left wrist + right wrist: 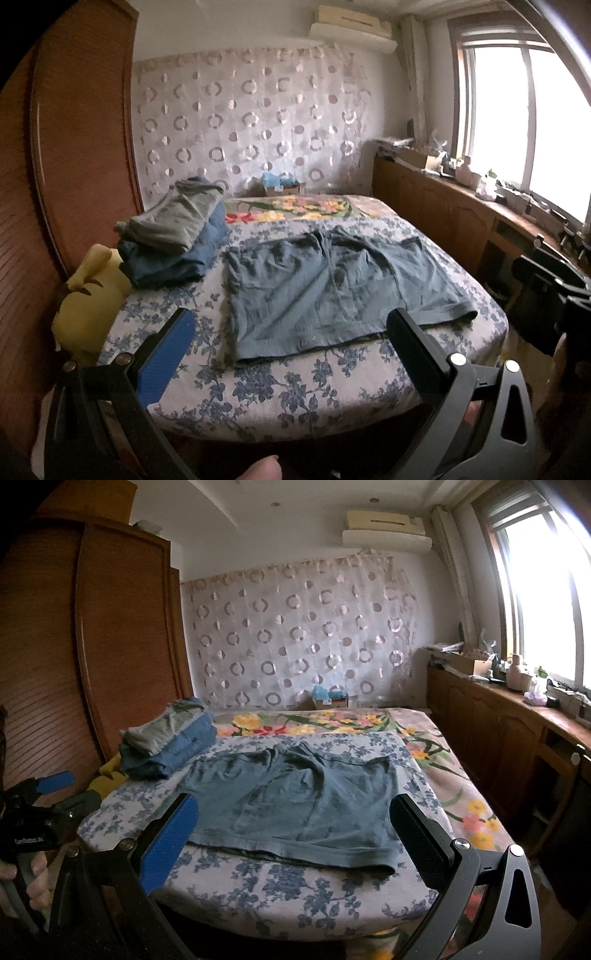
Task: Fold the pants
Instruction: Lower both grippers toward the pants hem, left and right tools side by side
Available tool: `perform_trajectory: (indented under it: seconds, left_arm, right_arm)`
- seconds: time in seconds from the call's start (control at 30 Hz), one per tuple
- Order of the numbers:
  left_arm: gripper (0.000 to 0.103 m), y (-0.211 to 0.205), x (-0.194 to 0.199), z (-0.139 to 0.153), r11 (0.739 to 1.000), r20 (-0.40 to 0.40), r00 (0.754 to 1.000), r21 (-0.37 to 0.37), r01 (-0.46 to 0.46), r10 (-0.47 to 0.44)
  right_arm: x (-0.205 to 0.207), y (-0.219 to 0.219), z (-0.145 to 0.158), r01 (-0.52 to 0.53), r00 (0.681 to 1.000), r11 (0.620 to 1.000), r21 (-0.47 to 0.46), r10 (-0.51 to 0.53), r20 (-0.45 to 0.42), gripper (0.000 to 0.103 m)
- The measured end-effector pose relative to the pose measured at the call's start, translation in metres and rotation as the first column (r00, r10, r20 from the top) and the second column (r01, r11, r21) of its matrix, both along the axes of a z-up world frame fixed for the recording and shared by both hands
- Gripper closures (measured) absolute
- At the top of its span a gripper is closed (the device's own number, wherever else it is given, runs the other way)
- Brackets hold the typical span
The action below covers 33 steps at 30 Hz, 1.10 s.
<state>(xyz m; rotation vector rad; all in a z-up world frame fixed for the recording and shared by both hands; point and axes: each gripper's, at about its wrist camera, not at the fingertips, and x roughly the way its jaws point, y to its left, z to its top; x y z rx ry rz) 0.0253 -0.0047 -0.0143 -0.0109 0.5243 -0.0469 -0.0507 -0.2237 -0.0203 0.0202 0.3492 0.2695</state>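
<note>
A pair of grey-blue short pants (332, 284) lies spread flat on the bed's blue-flowered sheet (280, 391), hems toward me. The right wrist view has the same pants (295, 805) a little closer. My left gripper (288, 321) hovers open over the near bed edge, short of the hem, holding nothing. My right gripper (293, 808) is open too, its fingers framing the hem from above the bed edge. The left gripper (55, 794) also appears at the left of the right wrist view, held in a hand.
A stack of folded clothes (173, 236) sits at the bed's left, with a yellow plush toy (88, 295) beside it. A wooden wardrobe (74, 147) stands at the left. A wooden counter (509, 731) with clutter runs under the window at the right.
</note>
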Motion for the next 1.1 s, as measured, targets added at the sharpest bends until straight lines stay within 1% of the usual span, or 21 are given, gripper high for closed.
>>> perform_trajectory:
  seconds: [0.27,0.43,0.57,0.7,0.93,1.03,1.1]
  left_arm:
    - [0.0,0.005,0.027,-0.032,0.999,-0.084,0.996,0.036,0.009,-0.006]
    - [0.0,0.008,0.038,-0.05,0.997,-0.123,0.992,0.075,-0.002,0.011]
    - [0.0,0.012,0.044,-0.06,0.996,-0.149,0.989,0.089,-0.004,0.017]
    - [0.0,0.02,0.049,-0.066,0.998,-0.172,0.985,0.065,-0.007,0.018]
    - [0.0,0.031,0.056,-0.071,0.998,-0.175,0.985,0.057,0.004,0.006]
    - [0.0,0.04,0.059,-0.075,1.0,-0.175,0.985,0.03,0.011,-0.005]
    - [0.003,0.045,0.061,-0.077,1.0,-0.179,0.984,0.023,0.007,-0.003]
  right_arm:
    - [0.014,0.0,-0.01,0.003,1.0,0.998,-0.056,-0.004,-0.02,0.0]
    - [0.016,-0.003,-0.01,0.0,0.999,0.998,-0.07,-0.003,-0.042,0.0]
    - [0.019,-0.007,-0.012,-0.004,0.998,0.997,-0.073,-0.001,-0.064,0.0]
    - [0.02,-0.01,-0.013,-0.005,0.997,0.997,-0.079,-0.002,-0.078,0.0]
    - [0.023,-0.02,-0.011,-0.011,0.995,0.997,-0.077,0.003,-0.104,0.002]
    - [0.023,-0.024,-0.012,-0.008,0.994,0.998,-0.068,0.001,-0.107,0.002]
    - [0.022,-0.023,-0.013,-0.008,0.994,0.998,-0.069,0.0,-0.112,0.003]
